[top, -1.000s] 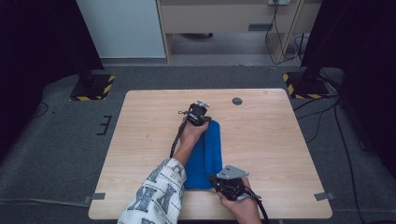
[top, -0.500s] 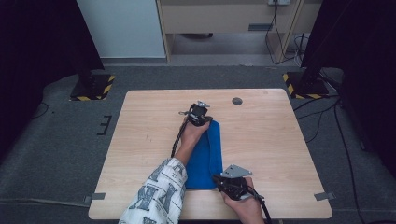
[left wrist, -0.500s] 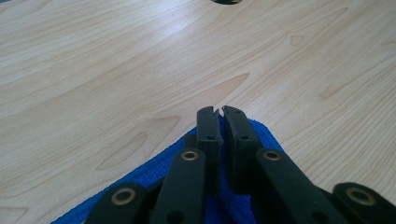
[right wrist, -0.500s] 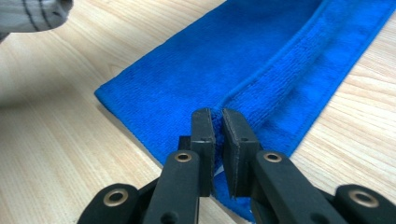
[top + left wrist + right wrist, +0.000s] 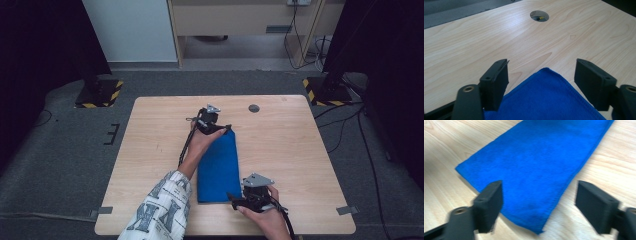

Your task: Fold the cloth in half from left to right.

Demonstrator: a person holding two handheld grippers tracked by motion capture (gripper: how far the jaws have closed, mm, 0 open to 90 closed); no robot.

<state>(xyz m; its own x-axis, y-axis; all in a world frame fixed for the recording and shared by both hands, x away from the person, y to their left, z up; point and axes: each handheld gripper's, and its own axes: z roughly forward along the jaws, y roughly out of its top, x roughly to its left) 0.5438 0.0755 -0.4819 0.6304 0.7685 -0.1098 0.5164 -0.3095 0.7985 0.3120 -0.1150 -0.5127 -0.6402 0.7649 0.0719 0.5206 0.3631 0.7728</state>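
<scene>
Item: folded blue terry cloth (image 5: 218,167), flat, centre frame on the pale wooden table (image 5: 300,150). My left gripper (image 5: 541,77) and right gripper (image 5: 539,202) have just been opening, empty. Release step; next I judge retreat.

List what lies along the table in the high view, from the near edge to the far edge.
Right gripper → blue cloth → left gripper → round hole in the table top.

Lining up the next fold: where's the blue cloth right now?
In the high view, the folded blue terry cloth lies flat mid-table, running lengthwise between the left claw and the right claw.
</scene>
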